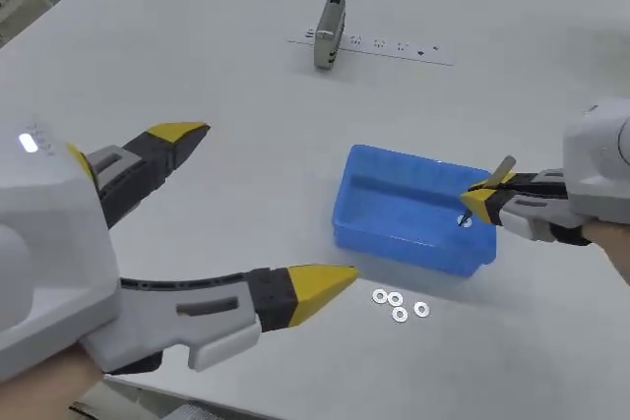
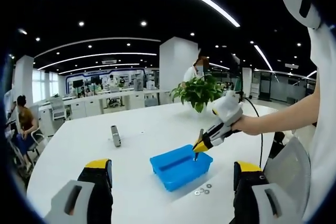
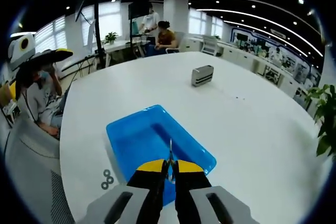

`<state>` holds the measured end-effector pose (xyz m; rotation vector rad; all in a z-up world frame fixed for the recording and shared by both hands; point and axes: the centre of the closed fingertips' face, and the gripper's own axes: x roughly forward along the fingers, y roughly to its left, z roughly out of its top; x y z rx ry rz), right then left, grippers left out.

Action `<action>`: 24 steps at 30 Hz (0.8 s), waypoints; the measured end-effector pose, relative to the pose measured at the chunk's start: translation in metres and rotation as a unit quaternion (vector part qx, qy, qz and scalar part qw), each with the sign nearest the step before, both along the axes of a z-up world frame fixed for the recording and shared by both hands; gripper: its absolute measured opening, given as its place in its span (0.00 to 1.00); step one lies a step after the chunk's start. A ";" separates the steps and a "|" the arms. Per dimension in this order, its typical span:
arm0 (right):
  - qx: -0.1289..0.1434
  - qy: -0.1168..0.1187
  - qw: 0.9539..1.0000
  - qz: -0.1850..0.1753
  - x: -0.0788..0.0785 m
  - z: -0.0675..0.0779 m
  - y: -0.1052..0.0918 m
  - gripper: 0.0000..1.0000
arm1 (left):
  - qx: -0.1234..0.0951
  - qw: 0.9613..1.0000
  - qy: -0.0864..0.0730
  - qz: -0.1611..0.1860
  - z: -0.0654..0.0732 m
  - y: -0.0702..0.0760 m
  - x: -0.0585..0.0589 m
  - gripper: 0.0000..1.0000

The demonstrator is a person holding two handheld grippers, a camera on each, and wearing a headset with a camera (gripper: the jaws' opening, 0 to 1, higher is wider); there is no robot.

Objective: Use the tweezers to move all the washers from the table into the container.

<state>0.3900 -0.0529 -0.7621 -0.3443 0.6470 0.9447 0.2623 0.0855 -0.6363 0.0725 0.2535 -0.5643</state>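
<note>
On the left of the tabletop (image 1: 177,36), the left gripper (image 1: 271,204) is hanging just above the surface with its 2 yellow-tipped jaws spread wide and nothing between them. My guess is it's just sitting out of the way, since this job only needs 1 tool.

Further back, a small grey box (image 1: 330,31) is standing on end against a pale strip (image 1: 394,46) with little dark marks printed on it. They're too small for me to read, and I'm not spotting a brand or label anywhere else either.

Moving right, the blue container (image 1: 394,248) is sitting open-topped, and from the right gripper view it's looking empty as far as I can tell. 4 washers (image 1: 399,304) are lying in a tight little bunch on the tabletop just in front of its near wall, so the trip is going to be short.

Over the container's right end, the right gripper (image 1: 484,202) is pinching its jaws almost together on the tweezers (image 1: 502,169), which is presumably what's squeezing the tweezer tips closed. Those tips are pointing down into the container. There might be a washer at the tips, but I can't tell, it's way too tiny.
</note>
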 end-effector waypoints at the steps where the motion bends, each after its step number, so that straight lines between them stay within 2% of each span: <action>1: -0.001 0.001 1.000 0.000 0.000 -0.001 0.000 0.03 | 0.001 1.000 0.001 0.003 0.000 0.001 0.000 0.98; 4: -0.013 0.008 1.000 0.002 0.000 -0.012 -0.001 0.03 | 0.010 1.000 0.002 0.002 -0.002 0.001 -0.001 0.98; 9: 0.001 0.021 1.000 -0.008 0.001 -0.016 -0.002 0.03 | 0.015 1.000 0.001 0.005 -0.002 0.003 -0.003 0.98; 18: 0.016 0.027 0.999 -0.016 0.002 -0.013 -0.002 0.03 | 0.018 1.000 0.006 0.008 -0.004 0.007 -0.004 0.98; 24: 0.037 0.021 0.999 -0.021 -0.005 0.004 -0.002 0.03 | 0.015 1.000 0.010 0.005 -0.006 0.005 -0.006 0.98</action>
